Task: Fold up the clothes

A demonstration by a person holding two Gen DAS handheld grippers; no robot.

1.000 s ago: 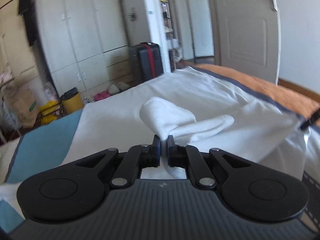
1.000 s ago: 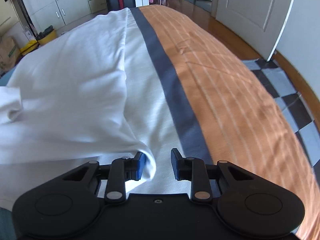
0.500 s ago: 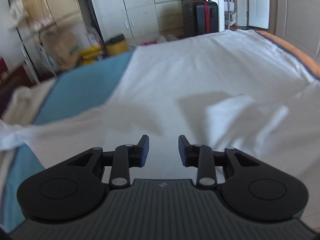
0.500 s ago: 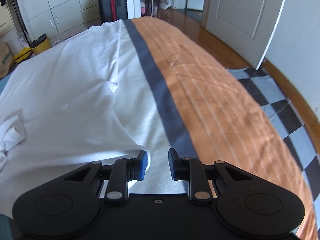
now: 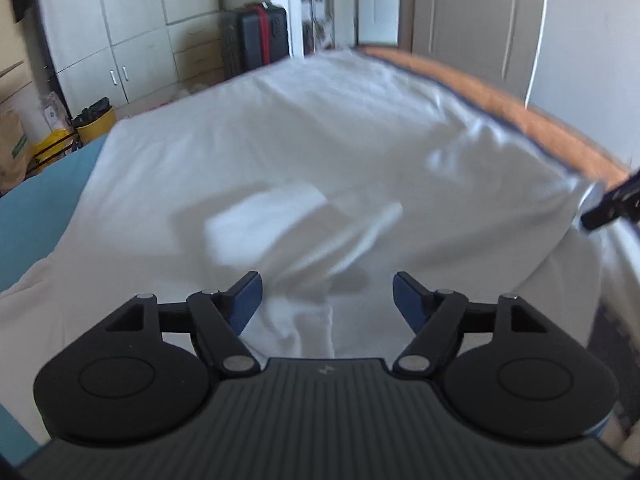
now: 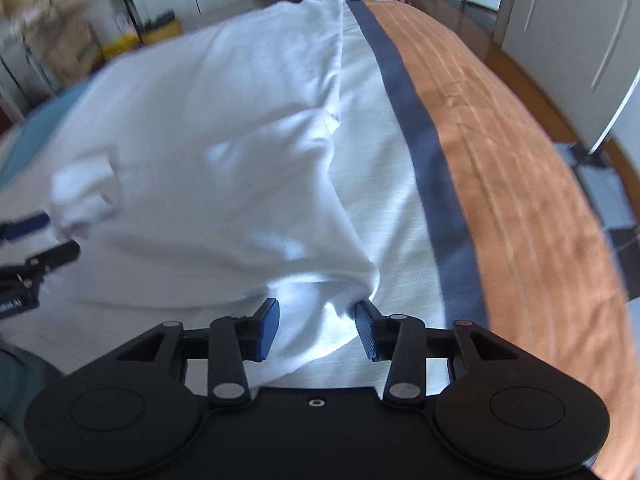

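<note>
A white garment (image 5: pixel 304 152) lies spread on the bed, and a folded-in sleeve (image 5: pixel 264 224) rests on its middle. My left gripper (image 5: pixel 327 300) stands open just above the garment's near edge, nothing between its fingers. In the right wrist view the same white garment (image 6: pixel 208 152) covers the left half of the bed. My right gripper (image 6: pixel 316 328) is open, with the garment's near corner (image 6: pixel 320 316) lying loose between the spread fingers. The left gripper's fingertips (image 6: pixel 48 256) show at the left edge there; the right gripper's finger (image 5: pixel 612 204) pokes in at the left view's right edge.
The bed has a white sheet (image 6: pixel 384 184), a dark grey stripe (image 6: pixel 424 152) and an orange cover (image 6: pixel 520 168) on the right, blue bedding (image 5: pixel 36 196) on the left. Beyond the bed stand white wardrobes (image 5: pixel 120 32), a black suitcase (image 5: pixel 256 36), a yellow bin (image 5: pixel 94 124) and a door (image 5: pixel 472 20).
My left gripper let go of the sleeve, which now lies flat, and opened wide. The right gripper opened wider and the garment corner slid between its fingers.
</note>
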